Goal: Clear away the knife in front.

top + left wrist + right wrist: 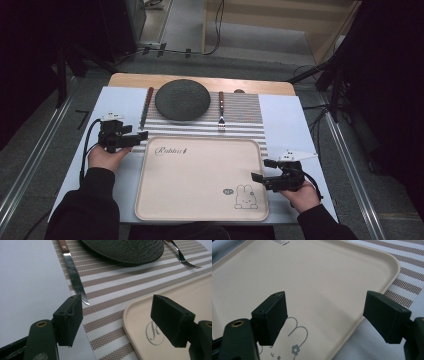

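A beige tray with a rabbit drawing lies at the table's front, its far edge on a striped placemat. On the mat sit a dark round plate, a knife to its left and a fork to its right. My left gripper hovers open by the tray's far left corner, empty, with the knife's blade just ahead. My right gripper stands open over the tray's right rim near the rabbit, holding nothing.
A white sheet covers the wooden table. Metal rails run along both sides on the floor, and cables and stands lie beyond the far edge.
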Action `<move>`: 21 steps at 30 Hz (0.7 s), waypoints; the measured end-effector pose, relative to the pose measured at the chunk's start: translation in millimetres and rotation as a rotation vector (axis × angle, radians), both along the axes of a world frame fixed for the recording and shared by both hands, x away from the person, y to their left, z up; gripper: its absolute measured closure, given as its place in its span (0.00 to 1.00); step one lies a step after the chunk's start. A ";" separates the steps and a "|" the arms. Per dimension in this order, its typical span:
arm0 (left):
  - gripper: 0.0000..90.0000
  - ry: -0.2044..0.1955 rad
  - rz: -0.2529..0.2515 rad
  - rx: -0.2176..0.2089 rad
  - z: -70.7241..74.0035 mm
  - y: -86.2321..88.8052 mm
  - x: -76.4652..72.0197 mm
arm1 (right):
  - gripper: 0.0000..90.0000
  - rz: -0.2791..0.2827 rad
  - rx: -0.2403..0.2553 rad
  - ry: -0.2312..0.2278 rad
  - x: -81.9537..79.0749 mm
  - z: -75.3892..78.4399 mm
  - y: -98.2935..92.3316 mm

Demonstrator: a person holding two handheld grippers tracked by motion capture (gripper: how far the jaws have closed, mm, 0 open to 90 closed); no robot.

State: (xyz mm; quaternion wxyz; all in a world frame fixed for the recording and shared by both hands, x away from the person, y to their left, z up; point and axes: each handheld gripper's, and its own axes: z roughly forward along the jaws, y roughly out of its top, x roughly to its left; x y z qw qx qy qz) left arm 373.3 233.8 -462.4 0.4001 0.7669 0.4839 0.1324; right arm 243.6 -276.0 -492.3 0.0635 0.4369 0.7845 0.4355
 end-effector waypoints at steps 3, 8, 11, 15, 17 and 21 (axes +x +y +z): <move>0.29 -0.003 0.001 -0.001 0.0 -0.5 6.6 | 0.19 0.000 0.001 0.000 0.1 -0.1 0.1; 0.29 -0.002 -0.003 0.015 -0.1 -1.9 14.7 | 0.19 0.003 0.000 -0.002 -0.3 0.5 0.5; 0.29 -0.007 -0.003 0.017 2.2 -1.9 21.2 | 0.19 0.006 0.002 -0.002 -0.6 0.5 1.1; 0.29 -0.011 0.001 0.044 5.7 -2.6 31.0 | 0.20 0.001 0.003 -0.003 0.1 0.3 0.5; 0.29 -0.008 0.000 0.045 6.5 -2.9 36.0 | 0.20 0.001 0.002 -0.003 0.0 0.4 0.5; 0.29 -0.010 0.006 0.066 7.6 -5.4 46.0 | 0.20 0.005 0.003 -0.003 0.2 0.4 1.3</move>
